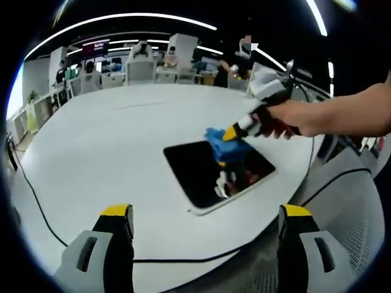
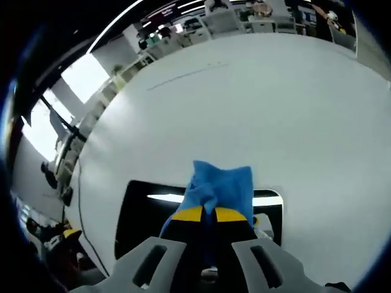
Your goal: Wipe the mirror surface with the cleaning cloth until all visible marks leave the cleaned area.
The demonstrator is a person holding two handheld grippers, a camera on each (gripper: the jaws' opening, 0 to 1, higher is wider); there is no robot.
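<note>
A dark rectangular mirror [image 1: 195,174] with a white frame lies flat on the white table [image 1: 110,134]. On its far right part rests a blue cleaning cloth [image 1: 225,145]. My right gripper [image 1: 235,131], held by a hand, is shut on that cloth and presses it to the glass. In the right gripper view the blue cloth [image 2: 220,186] sticks out between my closed yellow-tipped fingers [image 2: 189,215], over the mirror [image 2: 146,210]. My left gripper [image 1: 206,215] hovers open near the table's front edge, short of the mirror, holding nothing.
A black cable [image 1: 43,213] runs along the table's left and front edge. A grey mesh chair [image 1: 357,207] stands at the right. Desks, chairs and people [image 1: 146,61] fill the far background. The table stretches wide and bare behind the mirror.
</note>
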